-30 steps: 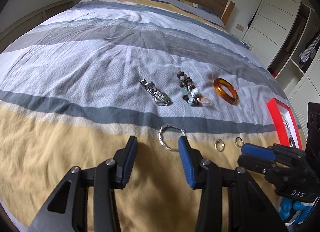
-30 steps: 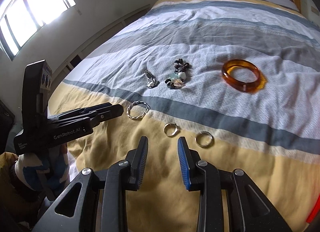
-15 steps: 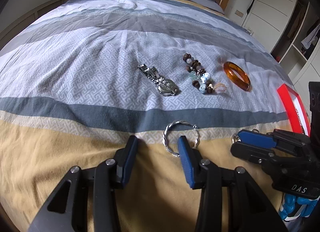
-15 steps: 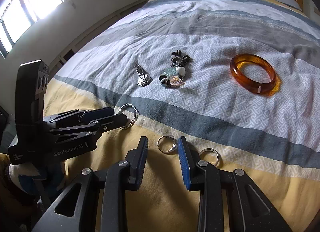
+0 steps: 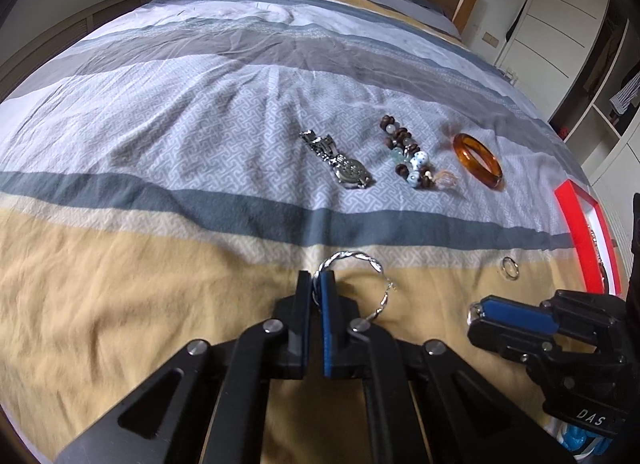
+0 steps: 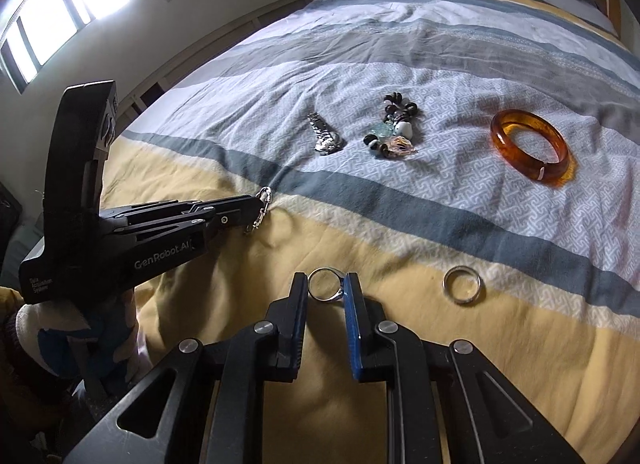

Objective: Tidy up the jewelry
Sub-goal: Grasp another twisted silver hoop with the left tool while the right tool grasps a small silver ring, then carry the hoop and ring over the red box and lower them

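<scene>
Two grabs at once: my left gripper (image 5: 316, 284) is clamped tight on the twisted silver bracelet (image 5: 360, 276) down on the yellow stripe, while my right gripper (image 6: 326, 288) is closing around a small ring (image 6: 325, 284), its pads just reaching it. Second ring (image 6: 462, 284) waits beside; red box (image 5: 580, 240) sits near, likely the destination.

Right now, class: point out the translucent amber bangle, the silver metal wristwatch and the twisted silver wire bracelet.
translucent amber bangle (image 6: 554, 174): right wrist view, near rim.
silver metal wristwatch (image 5: 352, 175): left wrist view, round face.
twisted silver wire bracelet (image 5: 352, 255): left wrist view, far arc.
</scene>
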Tool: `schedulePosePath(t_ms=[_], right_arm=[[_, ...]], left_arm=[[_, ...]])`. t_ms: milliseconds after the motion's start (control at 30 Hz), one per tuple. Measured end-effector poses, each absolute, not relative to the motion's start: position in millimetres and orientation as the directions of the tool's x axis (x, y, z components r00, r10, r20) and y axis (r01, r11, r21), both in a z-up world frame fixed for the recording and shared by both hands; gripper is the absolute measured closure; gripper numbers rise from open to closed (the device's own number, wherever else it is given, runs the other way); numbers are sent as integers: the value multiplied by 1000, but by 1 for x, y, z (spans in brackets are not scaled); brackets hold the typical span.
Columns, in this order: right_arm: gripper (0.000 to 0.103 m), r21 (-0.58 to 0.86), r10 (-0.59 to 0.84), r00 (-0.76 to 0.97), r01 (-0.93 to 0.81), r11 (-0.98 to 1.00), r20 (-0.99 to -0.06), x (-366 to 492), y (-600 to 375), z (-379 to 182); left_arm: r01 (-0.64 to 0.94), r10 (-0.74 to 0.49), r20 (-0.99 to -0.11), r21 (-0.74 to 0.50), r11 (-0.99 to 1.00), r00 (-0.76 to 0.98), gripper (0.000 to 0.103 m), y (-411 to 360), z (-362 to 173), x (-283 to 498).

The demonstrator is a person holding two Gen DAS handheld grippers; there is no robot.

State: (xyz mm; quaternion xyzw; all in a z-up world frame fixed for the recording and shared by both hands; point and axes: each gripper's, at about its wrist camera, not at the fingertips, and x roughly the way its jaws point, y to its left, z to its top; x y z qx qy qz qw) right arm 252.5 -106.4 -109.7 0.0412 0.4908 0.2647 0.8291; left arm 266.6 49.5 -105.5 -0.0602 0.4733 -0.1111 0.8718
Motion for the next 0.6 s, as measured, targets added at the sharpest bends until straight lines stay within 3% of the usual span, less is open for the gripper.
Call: schedulePosePath(t_ms=[600], right_arm=[[85,296,452,512,-359,885,-731,168,-165,-35]], left_arm=[[200,-305,-757,-231,952,578,99,16,-37,191]])
